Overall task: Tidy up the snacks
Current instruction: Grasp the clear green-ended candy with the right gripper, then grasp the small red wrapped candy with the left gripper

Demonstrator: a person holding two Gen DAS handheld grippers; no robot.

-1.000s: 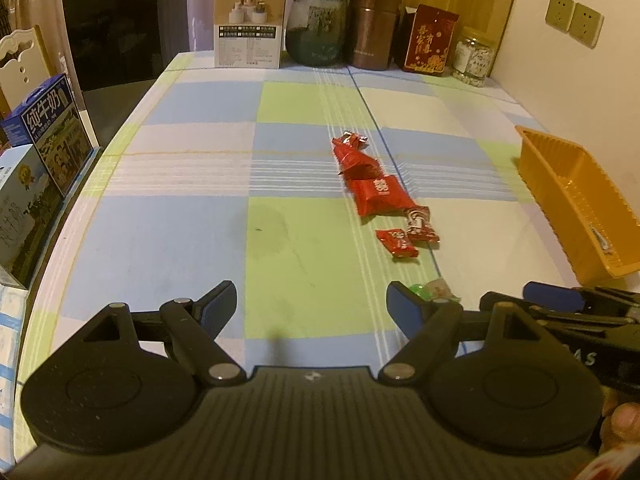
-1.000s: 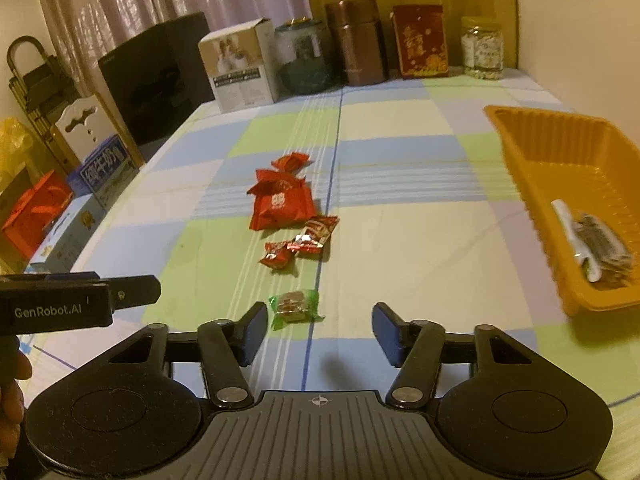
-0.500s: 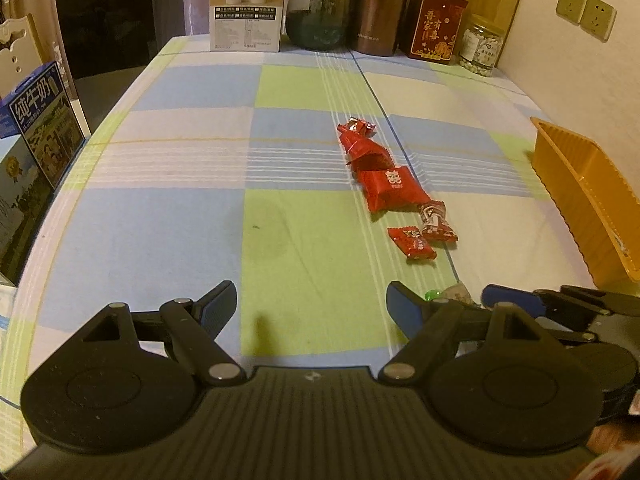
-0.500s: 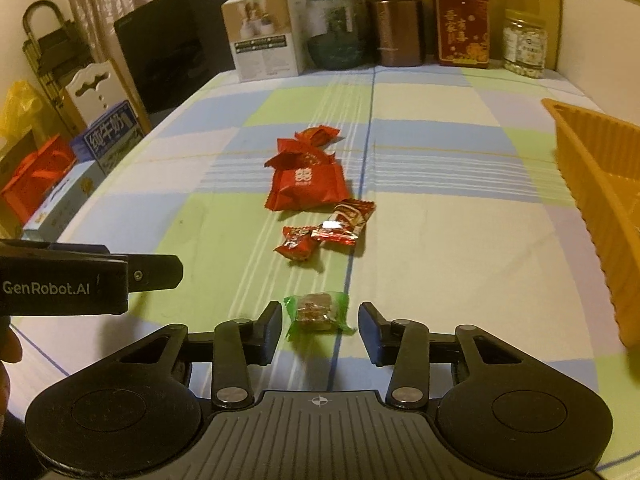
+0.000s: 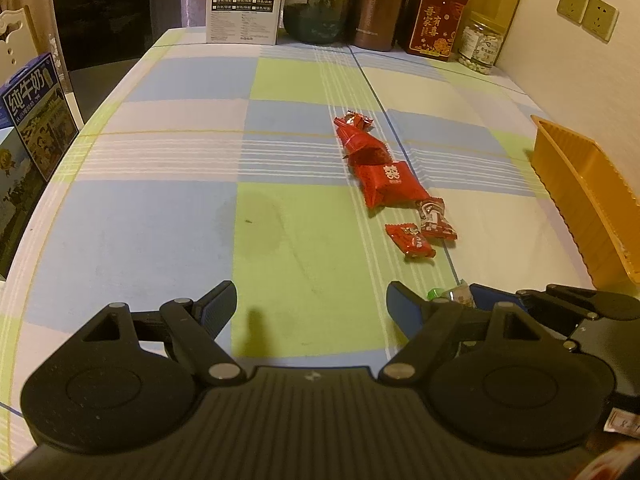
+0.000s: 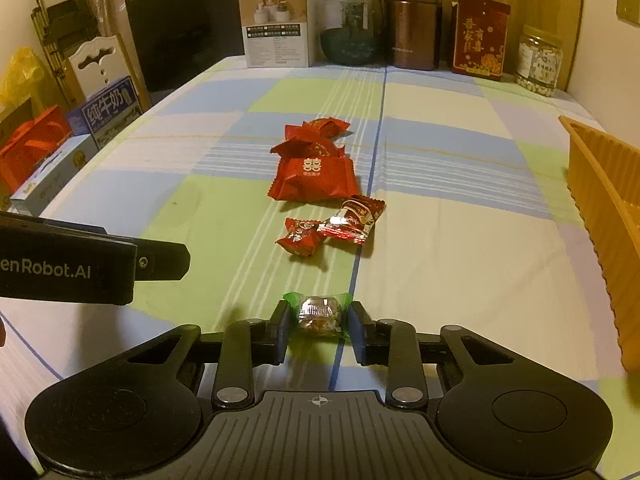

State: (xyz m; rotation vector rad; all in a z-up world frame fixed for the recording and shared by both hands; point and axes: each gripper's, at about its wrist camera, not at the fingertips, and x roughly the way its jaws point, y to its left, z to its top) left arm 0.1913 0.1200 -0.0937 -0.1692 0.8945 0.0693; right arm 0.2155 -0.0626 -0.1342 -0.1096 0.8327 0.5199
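A green-wrapped candy (image 6: 320,314) lies on the checked tablecloth between the fingers of my right gripper (image 6: 319,320). The jaws are closing, and both pads touch the wrapper's ends. From the left wrist view the same candy (image 5: 452,292) peeks out beside the right gripper (image 5: 480,300). My left gripper (image 5: 310,300) is open over bare cloth with nothing between its fingers; its finger (image 6: 160,258) shows at the left. Further out lie a big red pack (image 6: 314,180), two small red candies (image 6: 300,236) and more red wrappers (image 6: 320,130). An orange tray (image 6: 600,200) stands at the right.
Along the back wall stand a white box (image 6: 278,24), a glass jar (image 6: 352,24), a brown canister (image 6: 412,24), a red packet (image 6: 480,38) and a jar of nuts (image 6: 538,60). Milk cartons (image 5: 32,112) and a dark chair (image 6: 188,20) flank the table's left edge.
The right gripper has come down and forward around the green candy, and its jaws have narrowed from wide apart to touching the wrapper. The left gripper has sunk slightly.
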